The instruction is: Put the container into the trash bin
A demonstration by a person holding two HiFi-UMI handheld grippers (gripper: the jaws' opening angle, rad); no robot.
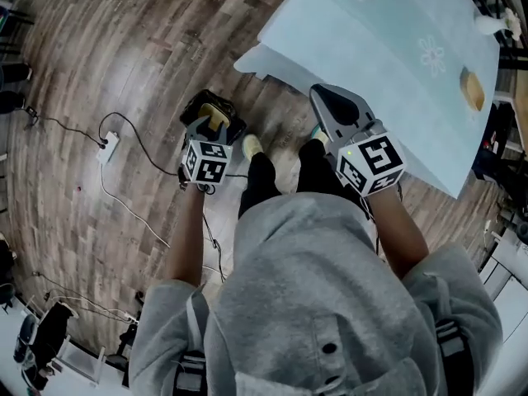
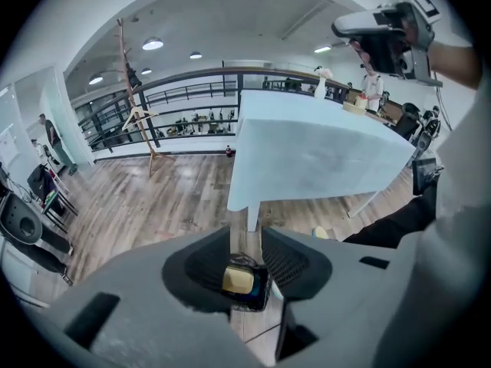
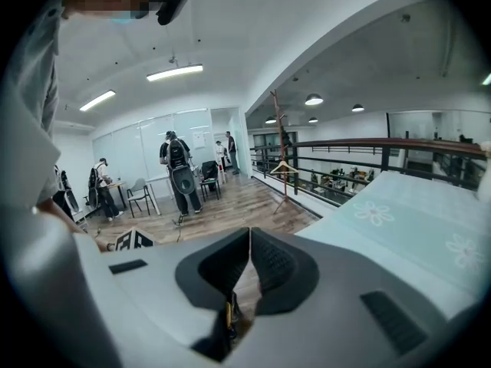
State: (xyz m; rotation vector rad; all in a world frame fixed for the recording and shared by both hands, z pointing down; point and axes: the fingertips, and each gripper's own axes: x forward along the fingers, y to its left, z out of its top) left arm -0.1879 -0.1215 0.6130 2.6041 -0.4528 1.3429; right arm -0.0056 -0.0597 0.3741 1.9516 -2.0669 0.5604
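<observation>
A small black trash bin (image 1: 233, 124) stands on the wood floor with a pale yellow container (image 1: 216, 115) lying inside it. My left gripper (image 1: 211, 130) hovers just above the bin. In the left gripper view its jaws (image 2: 247, 236) stand open and apart, with nothing between the pads. Through the gap I see the bin (image 2: 261, 291) and the container (image 2: 238, 280) below. My right gripper (image 1: 318, 91) is raised beside the table edge with its jaws (image 3: 250, 233) shut and holding nothing. It also shows at the top right of the left gripper view (image 2: 383, 35).
A table under a light blue flowered cloth (image 1: 388, 64) (image 2: 307, 152) stands to the right, a yellowish item (image 1: 472, 89) on it. A power strip with cables (image 1: 108, 147) lies on the floor at left. The person's shoes (image 1: 252, 145) are beside the bin. People (image 3: 178, 171) stand far back.
</observation>
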